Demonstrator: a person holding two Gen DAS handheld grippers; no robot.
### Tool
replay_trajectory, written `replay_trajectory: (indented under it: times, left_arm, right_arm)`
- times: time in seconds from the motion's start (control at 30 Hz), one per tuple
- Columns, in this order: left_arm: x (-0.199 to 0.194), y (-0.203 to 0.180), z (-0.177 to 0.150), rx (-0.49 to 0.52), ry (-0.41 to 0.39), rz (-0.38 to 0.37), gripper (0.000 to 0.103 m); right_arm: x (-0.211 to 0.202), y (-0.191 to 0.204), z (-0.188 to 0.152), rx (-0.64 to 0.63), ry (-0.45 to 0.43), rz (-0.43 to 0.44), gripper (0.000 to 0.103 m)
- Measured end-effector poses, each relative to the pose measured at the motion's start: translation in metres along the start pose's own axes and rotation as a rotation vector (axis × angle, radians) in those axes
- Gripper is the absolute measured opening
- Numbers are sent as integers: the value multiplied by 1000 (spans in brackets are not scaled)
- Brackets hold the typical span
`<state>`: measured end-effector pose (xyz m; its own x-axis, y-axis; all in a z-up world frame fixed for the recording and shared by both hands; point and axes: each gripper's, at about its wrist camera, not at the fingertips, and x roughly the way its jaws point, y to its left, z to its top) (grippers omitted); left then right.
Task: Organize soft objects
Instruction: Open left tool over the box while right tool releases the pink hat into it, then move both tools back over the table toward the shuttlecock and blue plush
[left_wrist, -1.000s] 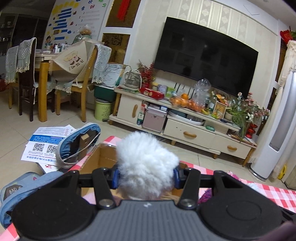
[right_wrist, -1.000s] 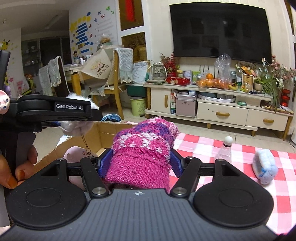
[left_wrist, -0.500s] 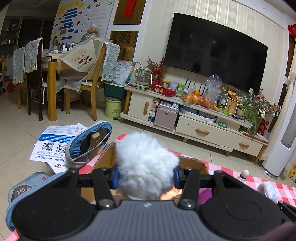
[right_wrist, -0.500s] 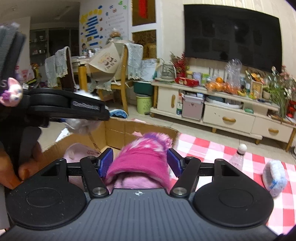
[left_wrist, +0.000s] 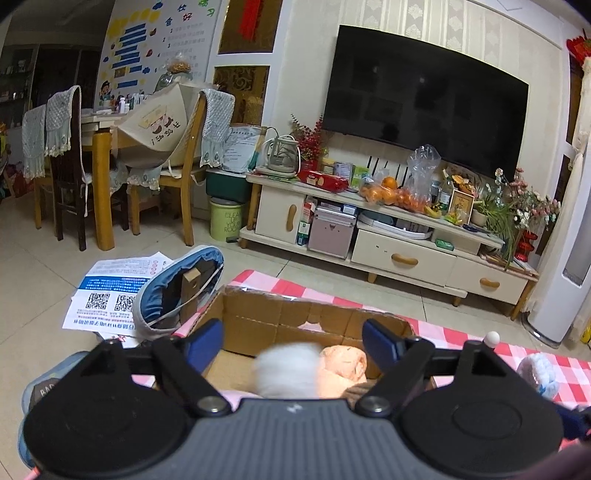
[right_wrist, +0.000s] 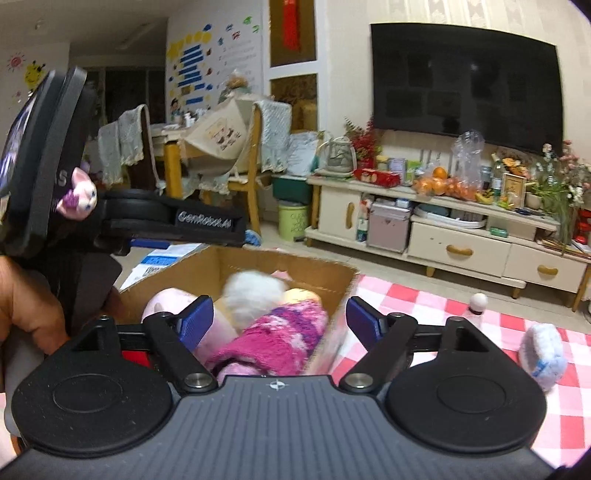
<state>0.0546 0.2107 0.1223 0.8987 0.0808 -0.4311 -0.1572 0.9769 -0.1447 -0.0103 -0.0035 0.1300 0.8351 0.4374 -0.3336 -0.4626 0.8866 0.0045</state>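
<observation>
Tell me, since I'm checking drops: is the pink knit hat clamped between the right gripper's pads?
No: the pink knit hat lies in the cardboard box, clear of the right gripper.

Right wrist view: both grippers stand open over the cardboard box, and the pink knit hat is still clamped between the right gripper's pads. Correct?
Not quite. The right wrist view shows the pink knit hat free of the pads, lying at the cardboard box rim. The right gripper and the left gripper are both opening, nothing gripped.

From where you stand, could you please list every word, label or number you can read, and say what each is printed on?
"GenRobot.AI": on the side of the left gripper, slightly blurred.
"CLEAN UP YOUR ROOM": on the green bin, faint.
"BAD": on the grey-blue item at the lower left, cut off.
Too small or blurred: the floor leaflets with QR codes, the wall chart, the tote bag.
</observation>
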Motion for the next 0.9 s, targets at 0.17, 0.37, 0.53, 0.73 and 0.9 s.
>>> replay_trajectory:
  times: [0.17,0.37,0.53,0.73,0.9]
  left_arm:
    - [-2,-6,-2,25,0,-3,90]
    - [-8,-17,-5,70,-13,-8,95]
    - [-12,-28,-8,111,-19,7,102]
    - [-15,-38,-11,143,-14,8,102]
    - [-18,-46,-13,161,-17,1,102]
  right_arm:
    - [-16,-9,-4,21,-19,-60,99]
    - [-21,-19,-14,65,-8,-112,99]
    - [-21,-19,-20,81,21,-164,99]
    - [-27,-23,-29,99,37,-191,99]
    - [-28,-24,-30,115,45,-210,100]
